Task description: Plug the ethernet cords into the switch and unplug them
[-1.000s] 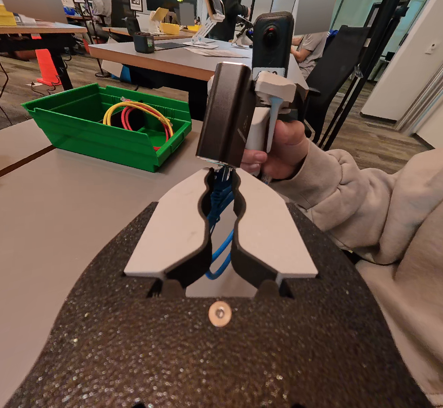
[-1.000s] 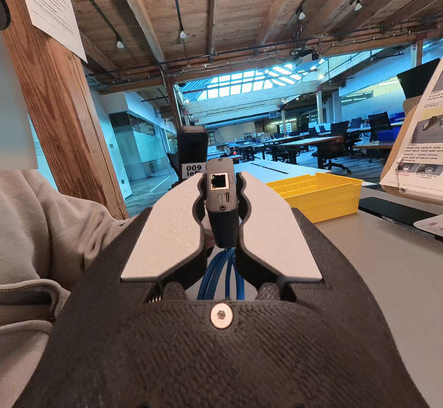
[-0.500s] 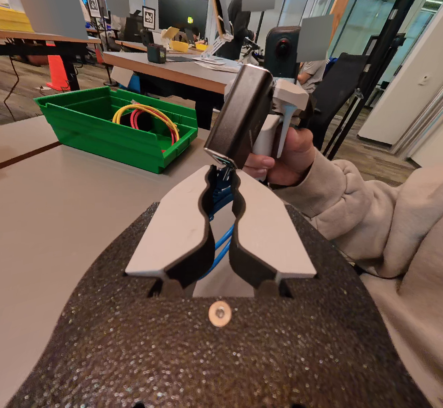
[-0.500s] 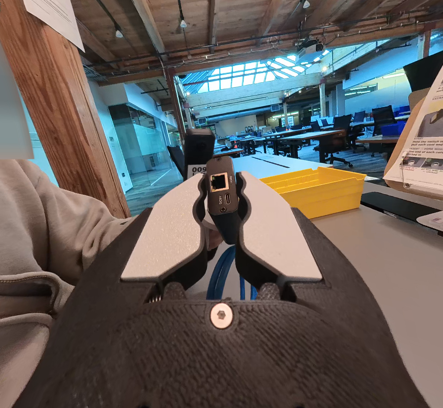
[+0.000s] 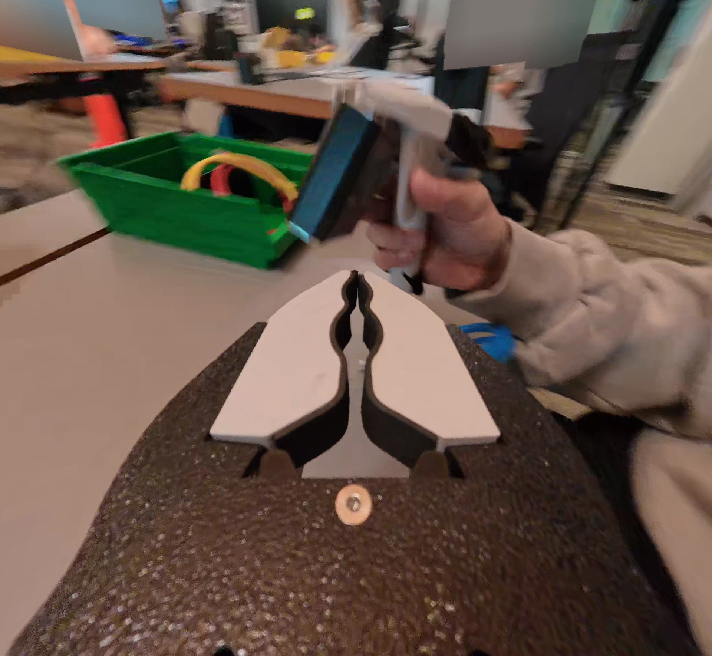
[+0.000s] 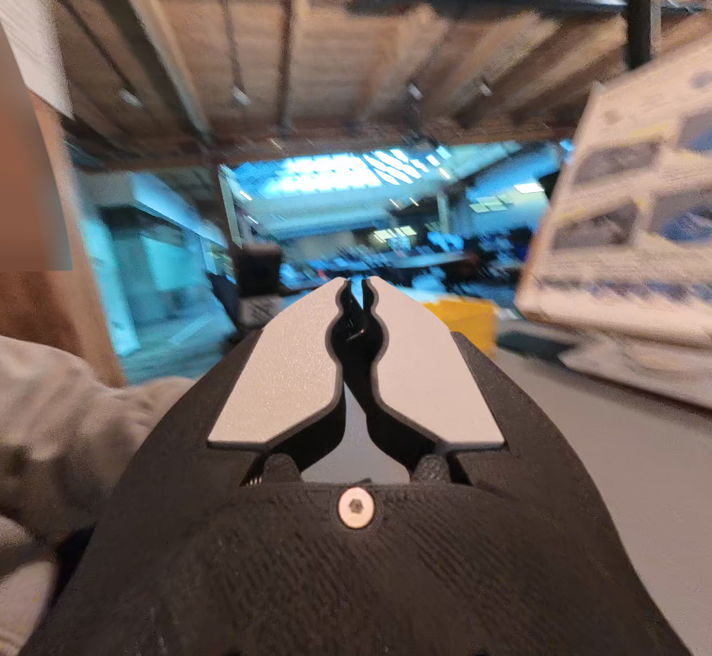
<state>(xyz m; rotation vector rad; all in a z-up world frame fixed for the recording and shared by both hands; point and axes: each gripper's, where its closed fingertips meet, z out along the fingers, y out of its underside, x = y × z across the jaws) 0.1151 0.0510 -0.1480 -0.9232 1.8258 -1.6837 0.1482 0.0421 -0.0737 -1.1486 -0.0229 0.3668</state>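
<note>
Left wrist view: half a second ago my left gripper point(image 5: 356, 275) had the blue cord's plug pinched right at the switch's lower end. Now its fingers are clenched on nothing, tips touching. The blue cord point(image 5: 487, 341) has dropped to the desk point(image 5: 115, 329) toward its right edge, just beside the sleeve point(image 5: 597, 310). The switch point(image 5: 335, 175) hangs tilted in the air above the desk, well apart from that cord, with no cable that I can see in its lower end. I read that as the unplug step just finished.

On the right wrist view, the right gripper point(image 6: 356, 283) has its fingers drawn nearly together on a dark shape, which I take to be the switch (heavy blur, so I won't swear to it).

The yellow and red cords point(image 5: 239, 161) sit coiled in the green bin point(image 5: 173, 210) toward the far left corner.

As for writing, the instruction sheet point(image 6: 616, 213) and a small label on the dark block behind the right fingers are too smeared to read.
</note>
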